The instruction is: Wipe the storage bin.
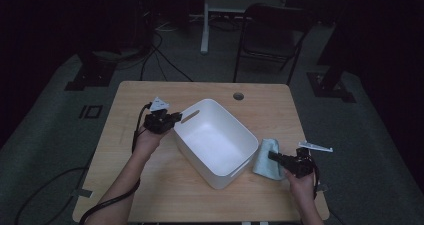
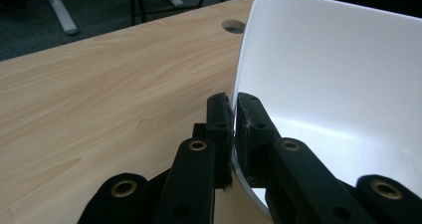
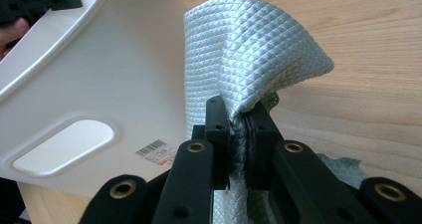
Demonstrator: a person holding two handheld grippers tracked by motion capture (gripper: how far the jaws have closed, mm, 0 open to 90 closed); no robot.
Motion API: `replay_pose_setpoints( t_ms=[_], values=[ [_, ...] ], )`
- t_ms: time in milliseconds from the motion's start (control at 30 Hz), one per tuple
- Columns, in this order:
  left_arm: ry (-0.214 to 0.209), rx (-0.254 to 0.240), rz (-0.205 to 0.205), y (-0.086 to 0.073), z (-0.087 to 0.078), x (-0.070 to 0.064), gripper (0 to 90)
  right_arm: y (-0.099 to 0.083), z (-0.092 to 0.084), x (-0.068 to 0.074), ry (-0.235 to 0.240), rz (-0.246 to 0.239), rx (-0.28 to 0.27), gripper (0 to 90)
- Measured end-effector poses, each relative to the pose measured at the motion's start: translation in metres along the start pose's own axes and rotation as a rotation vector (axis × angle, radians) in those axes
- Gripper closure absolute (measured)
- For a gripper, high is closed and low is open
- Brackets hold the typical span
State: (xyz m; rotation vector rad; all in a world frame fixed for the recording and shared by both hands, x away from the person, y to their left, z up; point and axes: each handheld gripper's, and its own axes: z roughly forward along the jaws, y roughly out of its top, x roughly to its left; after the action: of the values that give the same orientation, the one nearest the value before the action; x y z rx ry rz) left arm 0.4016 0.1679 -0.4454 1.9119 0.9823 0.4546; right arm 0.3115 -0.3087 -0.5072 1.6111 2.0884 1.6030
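A white plastic bin (image 1: pixel 216 141) stands at an angle in the middle of the wooden table (image 1: pixel 150 185). My left gripper (image 1: pixel 176 118) is shut on the bin's far left rim (image 2: pixel 239 79), one jaw outside the wall and one inside. Beside the bin's near right end lies a light blue-grey quilted cloth (image 1: pixel 266 157). My right gripper (image 1: pixel 274 156) is shut on a bunched fold of this cloth (image 3: pixel 249 50), which rises above the jaws next to the bin's outer wall (image 3: pixel 99 84). The bin looks empty inside.
A round cable hole (image 1: pixel 238 96) sits near the table's far edge. Beyond the table stand a dark folding chair (image 1: pixel 272 32) and a white frame leg (image 1: pixel 205 20). Cables trail off the table's left side.
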Motion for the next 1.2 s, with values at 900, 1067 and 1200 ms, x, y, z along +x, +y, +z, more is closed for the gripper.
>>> replay_pose_setpoints(
  t_ms=[900,1067,1200],
  values=[
    [0.049,-0.015,-0.050,-0.027,-0.037,-0.011,82.1,0.008,0.003,0.055,0.180,-0.080,-0.002,83.6],
    [0.017,-0.015,-0.042,-0.031,-0.042,-0.012,79.6,0.009,0.011,0.055,0.173,-0.077,0.008,83.6],
    [0.036,-0.001,-0.018,-0.033,-0.045,-0.016,79.6,0.012,0.017,0.055,0.160,-0.083,0.013,83.6]
  ],
)
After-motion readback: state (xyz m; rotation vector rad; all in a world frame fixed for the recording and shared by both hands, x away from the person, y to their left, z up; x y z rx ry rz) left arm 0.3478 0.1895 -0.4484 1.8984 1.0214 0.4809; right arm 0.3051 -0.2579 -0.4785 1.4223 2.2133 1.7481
